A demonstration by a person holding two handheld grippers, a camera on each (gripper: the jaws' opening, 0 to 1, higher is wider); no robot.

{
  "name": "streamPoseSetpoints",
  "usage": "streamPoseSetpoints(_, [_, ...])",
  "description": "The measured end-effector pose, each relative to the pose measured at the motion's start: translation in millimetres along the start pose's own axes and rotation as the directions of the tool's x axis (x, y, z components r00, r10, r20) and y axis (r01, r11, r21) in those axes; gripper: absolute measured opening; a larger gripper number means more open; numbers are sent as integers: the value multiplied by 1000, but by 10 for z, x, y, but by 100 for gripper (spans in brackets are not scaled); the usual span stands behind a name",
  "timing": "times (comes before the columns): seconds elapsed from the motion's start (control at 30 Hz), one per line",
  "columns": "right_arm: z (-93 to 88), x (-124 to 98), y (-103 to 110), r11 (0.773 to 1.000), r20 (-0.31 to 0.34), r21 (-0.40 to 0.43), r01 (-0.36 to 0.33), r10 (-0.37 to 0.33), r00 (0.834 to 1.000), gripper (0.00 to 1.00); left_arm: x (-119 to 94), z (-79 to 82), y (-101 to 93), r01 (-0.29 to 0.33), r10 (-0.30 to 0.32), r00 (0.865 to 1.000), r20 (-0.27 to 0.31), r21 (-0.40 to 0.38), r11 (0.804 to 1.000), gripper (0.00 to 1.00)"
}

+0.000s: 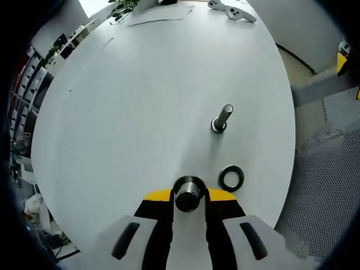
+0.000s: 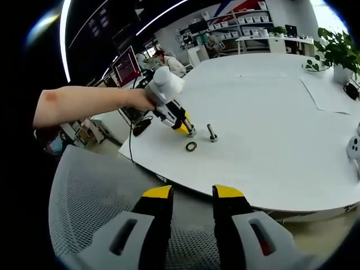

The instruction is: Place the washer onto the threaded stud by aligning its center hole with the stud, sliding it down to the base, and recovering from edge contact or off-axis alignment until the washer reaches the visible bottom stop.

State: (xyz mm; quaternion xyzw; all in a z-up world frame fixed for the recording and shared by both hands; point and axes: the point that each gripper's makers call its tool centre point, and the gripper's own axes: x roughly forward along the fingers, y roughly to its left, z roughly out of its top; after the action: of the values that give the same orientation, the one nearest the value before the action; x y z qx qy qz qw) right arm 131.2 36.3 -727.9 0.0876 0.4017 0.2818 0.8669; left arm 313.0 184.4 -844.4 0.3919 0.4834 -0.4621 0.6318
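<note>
Left gripper point(image 1: 189, 198) clamps a stud; washer point(image 1: 231, 178) lies beside.

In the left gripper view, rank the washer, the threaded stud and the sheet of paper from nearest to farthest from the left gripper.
1. Washer: flat on the table, just right of the left gripper.
2. Threaded stud: upright, beyond the washer.
3. Sheet of paper: at the table's far edge.

The left tool point(image 1: 189, 198) is gripping a metal cylinder point(image 1: 188, 194) at lower centre, while a black washer point(image 1: 231, 178) is lying just right on the white tabletop point(image 1: 140, 112), below the upright stud point(image 1: 221, 118).
</note>
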Motion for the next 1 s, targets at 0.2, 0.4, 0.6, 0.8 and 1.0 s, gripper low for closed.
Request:
streamPoseSetpoints(0.2, [0,-1,1,1000,2,1,0,0,1000,30,-22,3,16,8,-8,1000,-11,0,1000,19])
streamPoseSetpoints(0.4, [-1,0,2,1000,1,0,0,0,1000,30,21,-13,9,-4,7,998,-55,61,998,19])
streamPoseSetpoints(0.6, [0,-2,0,1000,3,1,1,-1,1000,30,79,-40,10,-4,18,994,-112,124,992,19])
streamPoseSetpoints(0.8, [3,-3,-2,1000,5,2,1,-1,1000,30,75,-40,21,6,7,993,-121,101,995,19])
streamPoseSetpoints(1.0, [6,-1,0,1000,5,1,0,0,1000,30,70,-46,19,11,-1,993,-114,89,996,20])
